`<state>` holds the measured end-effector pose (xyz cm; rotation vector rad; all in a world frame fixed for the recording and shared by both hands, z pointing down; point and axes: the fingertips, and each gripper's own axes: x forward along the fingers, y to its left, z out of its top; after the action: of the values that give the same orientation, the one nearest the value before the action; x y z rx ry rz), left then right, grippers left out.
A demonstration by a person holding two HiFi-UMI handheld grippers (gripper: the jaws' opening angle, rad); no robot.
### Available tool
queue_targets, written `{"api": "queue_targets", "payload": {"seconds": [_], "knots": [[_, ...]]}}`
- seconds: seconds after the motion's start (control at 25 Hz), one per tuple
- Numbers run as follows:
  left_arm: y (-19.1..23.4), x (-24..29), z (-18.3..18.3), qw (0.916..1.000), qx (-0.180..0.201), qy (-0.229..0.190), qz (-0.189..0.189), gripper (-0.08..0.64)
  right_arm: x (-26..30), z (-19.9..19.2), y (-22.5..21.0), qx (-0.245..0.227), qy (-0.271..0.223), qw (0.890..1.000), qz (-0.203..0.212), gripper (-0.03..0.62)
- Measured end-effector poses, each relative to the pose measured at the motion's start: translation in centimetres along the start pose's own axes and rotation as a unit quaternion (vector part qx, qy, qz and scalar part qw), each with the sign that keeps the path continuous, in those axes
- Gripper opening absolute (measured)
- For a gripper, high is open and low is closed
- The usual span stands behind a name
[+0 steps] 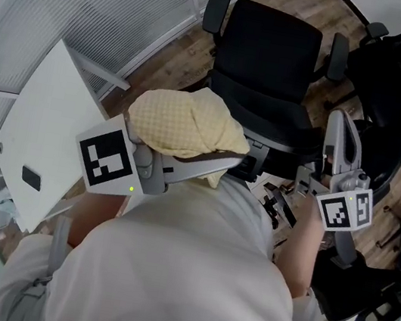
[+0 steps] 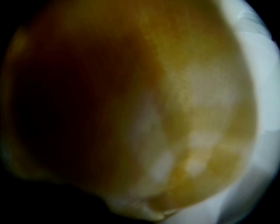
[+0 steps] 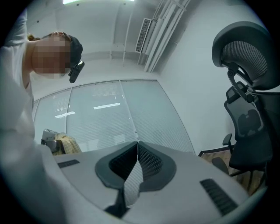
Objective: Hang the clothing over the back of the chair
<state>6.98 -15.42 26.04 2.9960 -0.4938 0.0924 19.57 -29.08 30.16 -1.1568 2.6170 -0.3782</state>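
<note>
The clothing (image 1: 184, 122) is a pale yellow checked cloth, bunched in a heap on top of my left gripper (image 1: 233, 160). That gripper points right toward the black office chair (image 1: 269, 53), and a bit of cloth hangs below its closed fingers. In the left gripper view the blurred yellow cloth (image 2: 175, 109) fills the frame and hides the jaws. My right gripper (image 1: 340, 120) is held beside the chair's right armrest. Its pads (image 3: 136, 144) meet with nothing between them. The right gripper view also catches the cloth (image 3: 68, 143) at the far left.
A white table (image 1: 43, 136) stands at the left with a small dark object (image 1: 30, 178) on it. A second black chair (image 1: 400, 76) with a mesh headrest (image 3: 247, 61) stands at the right. Glass walls with blinds close off the back left.
</note>
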Motion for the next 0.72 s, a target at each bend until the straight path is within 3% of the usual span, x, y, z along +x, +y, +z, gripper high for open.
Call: {"api": "queue_targets", "payload": {"seconds": [0.16, 0.36, 0.52, 0.6, 0.72], "knots": [[-2.0, 0.2, 1.9, 0.9982, 0.029, -0.010, -0.051, 0.041, 0.2, 0.0, 0.2, 0.001, 0.002, 1.000, 0.005, 0.021], [-2.9, 0.5, 5.0, 0.9933, 0.068, -0.049, -0.080, 0.041, 0.2, 0.1, -0.3, 0.003, 0.003, 1.000, 0.006, 0.021], [-3.7, 0.0, 7.0, 0.9824, 0.139, -0.086, -0.091, 0.041, 0.1, 0.3, -0.4, 0.003, 0.003, 1.000, 0.003, 0.021], [-3.8, 0.1, 6.7, 0.9772, 0.172, -0.084, -0.093, 0.041, 0.0, 0.3, -0.4, 0.002, 0.003, 1.000, 0.003, 0.021], [-2.5, 0.7, 4.3, 0.9821, 0.139, -0.072, -0.104, 0.042, 0.0, 0.2, -0.5, 0.003, 0.004, 1.000, 0.002, 0.021]]}}
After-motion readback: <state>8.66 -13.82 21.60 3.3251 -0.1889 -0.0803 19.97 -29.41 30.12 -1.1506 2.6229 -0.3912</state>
